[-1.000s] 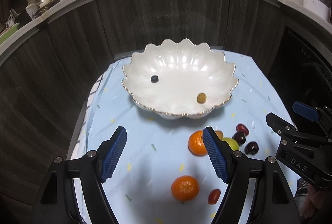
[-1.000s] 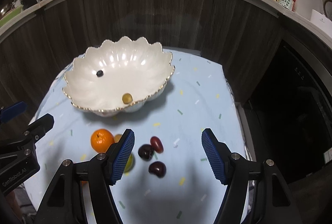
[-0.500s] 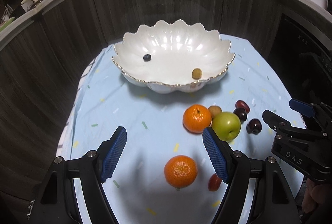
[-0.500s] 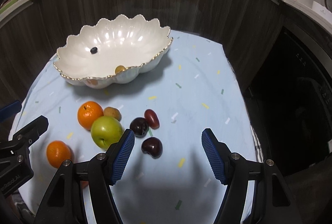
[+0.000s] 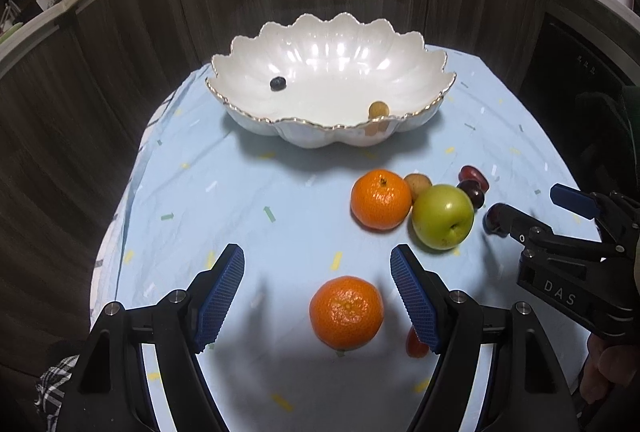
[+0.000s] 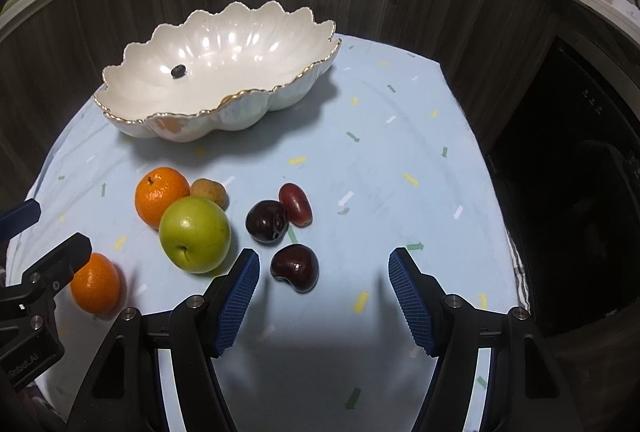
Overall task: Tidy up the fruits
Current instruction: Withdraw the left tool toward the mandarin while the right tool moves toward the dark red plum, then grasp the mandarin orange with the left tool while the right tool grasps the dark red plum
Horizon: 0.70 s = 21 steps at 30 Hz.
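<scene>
While both grippers hang over blue tablecloth point(image 5: 248, 191), left gripper point(image 5: 316, 296) gapes wide, empty, mandarin point(image 5: 346, 312) between pads, untouched. Right gripper point(image 6: 324, 292) likewise spread, gripping nothing; dark cherry point(image 6: 295, 267) just inside left pad. Scalloped bowl point(image 5: 280, 129) at 12 o'clock holds blueberry point(image 5: 277, 83), small yellow fruit point(image 5: 378, 109), possibly longan. Green apple point(image 6: 195, 234), second mandarin point(image 6: 161, 195) at 10 o'clock from cherry.

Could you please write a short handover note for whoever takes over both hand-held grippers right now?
Left hand-held gripper: open, empty, above the near orange.
Right hand-held gripper: open, empty, above the nearest dark cherry.
Done: a blueberry and a small yellow fruit lie in the scalloped bowl.
Left, all on the blue cloth: the second orange, green apple, a small brown fruit, a second dark cherry, a red grape.
</scene>
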Tool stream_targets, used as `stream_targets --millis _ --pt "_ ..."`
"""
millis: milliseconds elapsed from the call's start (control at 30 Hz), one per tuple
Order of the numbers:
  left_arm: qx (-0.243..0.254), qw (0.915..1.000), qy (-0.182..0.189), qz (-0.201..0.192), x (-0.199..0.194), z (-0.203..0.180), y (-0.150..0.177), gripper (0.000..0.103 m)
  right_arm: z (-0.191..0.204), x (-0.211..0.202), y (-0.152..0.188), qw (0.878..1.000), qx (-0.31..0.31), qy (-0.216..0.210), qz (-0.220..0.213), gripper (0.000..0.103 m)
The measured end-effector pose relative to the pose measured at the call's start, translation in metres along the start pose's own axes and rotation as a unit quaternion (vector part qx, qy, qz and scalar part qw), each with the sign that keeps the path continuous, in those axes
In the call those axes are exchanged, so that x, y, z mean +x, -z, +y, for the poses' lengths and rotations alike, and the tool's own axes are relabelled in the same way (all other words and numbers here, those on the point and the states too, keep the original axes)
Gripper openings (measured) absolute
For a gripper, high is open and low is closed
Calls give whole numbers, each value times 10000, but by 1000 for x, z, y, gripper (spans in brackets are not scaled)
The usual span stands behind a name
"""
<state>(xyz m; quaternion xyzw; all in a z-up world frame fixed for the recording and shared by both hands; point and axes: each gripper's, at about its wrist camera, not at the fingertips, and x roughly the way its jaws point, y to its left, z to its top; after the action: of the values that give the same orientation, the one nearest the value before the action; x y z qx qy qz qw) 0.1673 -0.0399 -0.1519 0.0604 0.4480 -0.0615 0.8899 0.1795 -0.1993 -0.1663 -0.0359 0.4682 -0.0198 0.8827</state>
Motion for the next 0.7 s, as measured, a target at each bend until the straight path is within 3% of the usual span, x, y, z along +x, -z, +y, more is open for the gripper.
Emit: stream_targets --millis 700 --pt "-97 9993 187 295 24 -1 19 75 6 26 3 9998 -52 -22 175 68"
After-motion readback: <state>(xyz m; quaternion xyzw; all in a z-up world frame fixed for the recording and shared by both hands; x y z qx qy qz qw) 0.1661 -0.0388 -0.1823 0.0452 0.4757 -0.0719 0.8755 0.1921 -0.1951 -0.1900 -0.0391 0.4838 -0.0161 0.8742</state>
